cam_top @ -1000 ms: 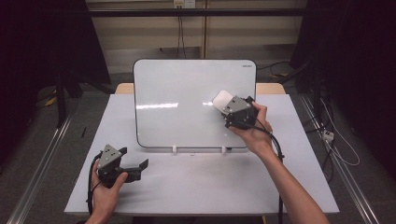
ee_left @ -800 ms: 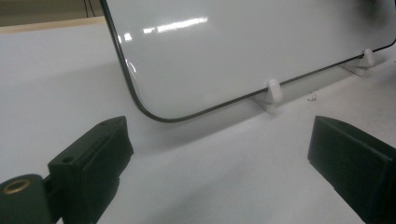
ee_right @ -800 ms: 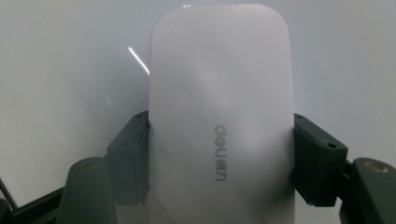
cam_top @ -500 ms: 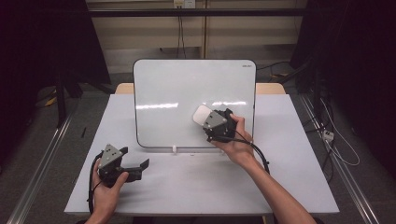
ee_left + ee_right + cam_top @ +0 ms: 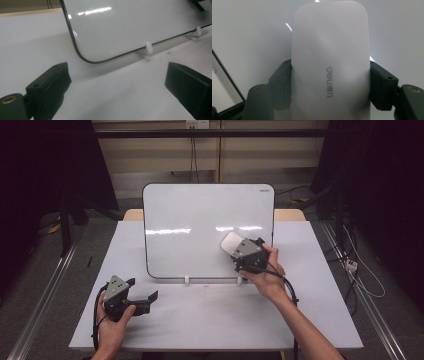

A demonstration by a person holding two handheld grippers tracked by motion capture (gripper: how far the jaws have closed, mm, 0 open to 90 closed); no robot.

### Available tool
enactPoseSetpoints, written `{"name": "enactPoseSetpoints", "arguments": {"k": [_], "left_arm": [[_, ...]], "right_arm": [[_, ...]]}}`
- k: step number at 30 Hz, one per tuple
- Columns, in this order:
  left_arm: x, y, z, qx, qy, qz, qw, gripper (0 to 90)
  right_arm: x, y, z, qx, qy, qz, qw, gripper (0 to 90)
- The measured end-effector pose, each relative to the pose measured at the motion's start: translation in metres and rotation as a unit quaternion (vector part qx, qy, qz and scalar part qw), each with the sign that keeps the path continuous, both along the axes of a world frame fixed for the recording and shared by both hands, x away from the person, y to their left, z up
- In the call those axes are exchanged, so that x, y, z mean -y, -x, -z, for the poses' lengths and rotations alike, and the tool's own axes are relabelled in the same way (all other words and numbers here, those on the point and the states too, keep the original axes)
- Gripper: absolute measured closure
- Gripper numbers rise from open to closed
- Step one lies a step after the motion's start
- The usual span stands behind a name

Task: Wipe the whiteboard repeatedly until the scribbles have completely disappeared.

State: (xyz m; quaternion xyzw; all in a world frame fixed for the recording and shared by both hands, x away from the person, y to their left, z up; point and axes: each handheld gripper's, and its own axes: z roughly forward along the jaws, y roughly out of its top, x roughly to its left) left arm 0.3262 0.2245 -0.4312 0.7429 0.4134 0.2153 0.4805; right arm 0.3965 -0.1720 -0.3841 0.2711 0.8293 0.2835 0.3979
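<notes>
Against the lower right part of the whiteboard, the right gripper clamps a white eraser, its jaws pressed on the eraser's two long sides — in the right gripper view the eraser lies flat before the board's glossy face, with the board's dark rim running off at the lower left; the board stands tilted back on two small white feet near the middle of the white table, its rounded black edge clear of the table's borders on every side; bare tabletop lies in front of it and to both sides; toward the near left corner the left gripper rests low over the table with jaws wide apart and nothing between them, well apart from the board's lower left corner.
</notes>
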Motion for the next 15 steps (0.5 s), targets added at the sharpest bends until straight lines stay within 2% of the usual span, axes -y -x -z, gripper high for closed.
{"name": "enactPoseSetpoints", "arguments": {"k": [5,8,10,15], "left_arm": [[0.001,-0.001,0.0,0.0,-0.005,0.004,1.0,5.8],[0.001,-0.001,0.0,0.0,-0.001,0.002,1.0,5.8],[0.0,-0.001,0.0,0.0,-0.001,0.001,1.0,5.8],[-0.001,-0.001,0.0,0.0,-0.002,0.001,1.0,5.8]], "right_arm": [[0.023,-0.005,-0.01,0.003,-0.013,0.029,0.9995,31.1],[0.028,-0.009,-0.016,0.005,-0.019,0.038,0.9991,31.2],[0.03,-0.011,-0.02,0.012,-0.012,0.044,0.9989,31.2],[0.038,-0.018,-0.028,0.018,-0.027,0.057,0.9978,31.3]]}}
